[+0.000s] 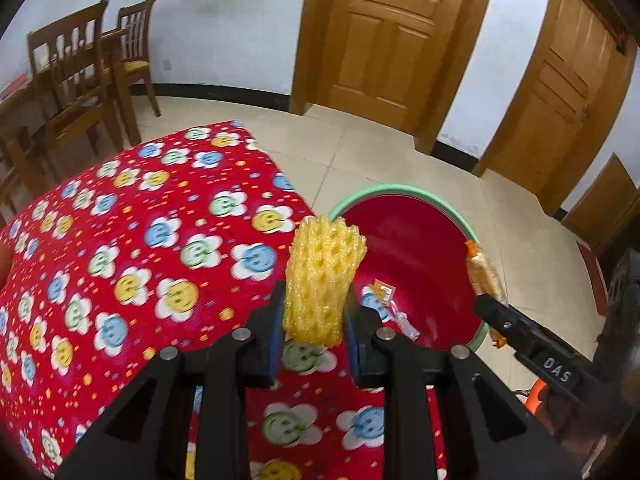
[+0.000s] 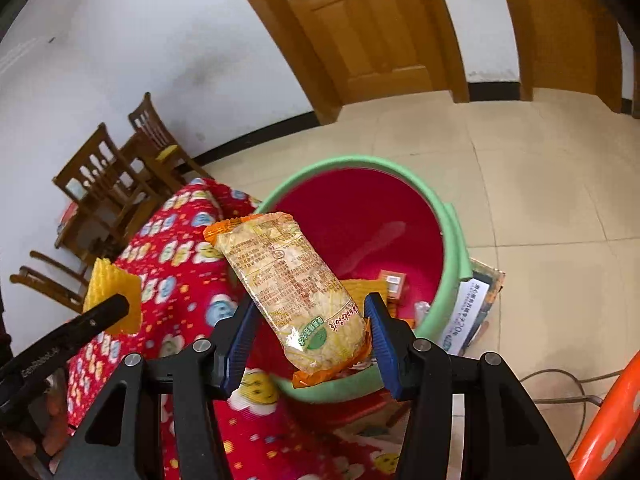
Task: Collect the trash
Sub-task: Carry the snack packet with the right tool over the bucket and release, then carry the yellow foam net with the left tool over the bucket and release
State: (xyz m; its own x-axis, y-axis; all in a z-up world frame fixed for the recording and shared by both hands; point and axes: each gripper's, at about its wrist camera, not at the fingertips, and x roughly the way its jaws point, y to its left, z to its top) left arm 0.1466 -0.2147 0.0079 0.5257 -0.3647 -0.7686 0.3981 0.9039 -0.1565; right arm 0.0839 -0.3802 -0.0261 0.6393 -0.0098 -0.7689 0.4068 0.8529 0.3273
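The left gripper (image 1: pixel 314 312) holds a yellow foam net (image 1: pixel 322 280). Its two fingers are closed on the net's sides, squeezing the lower half, and the net stands up between them. It hangs over the right edge of the table, which is covered with a red cloth (image 1: pixel 120 260) full of smiley flowers. The net is just beside the bin's rim.

The right gripper (image 2: pixel 310 334) holds a noodle packet (image 2: pixel 288 280). The packet is clear with orange ends and pale noodles inside. The fingers are partly closed and press on the packet's lower end. The packet tilts up and to the left. It hangs over the near rim of the bin.

The bin (image 2: pixel 452 240) is a round bucket, red inside, with a green foam rim. It stands on the tiled floor, touching the right side of the table. Some trash lies at the bottom: a small orange and white box (image 2: pixel 394 282), a flat orange wrapper (image 2: pixel 360 288), and a small clear wrapper (image 1: pixel 404 322). The rest of the bottom is hidden behind the packet.

A cardboard box with a white label (image 2: pixel 468 312) sits on the floor just beside the bin. Wooden chairs (image 1: pixel 80 80) stand by the wall past the far edge of the table.
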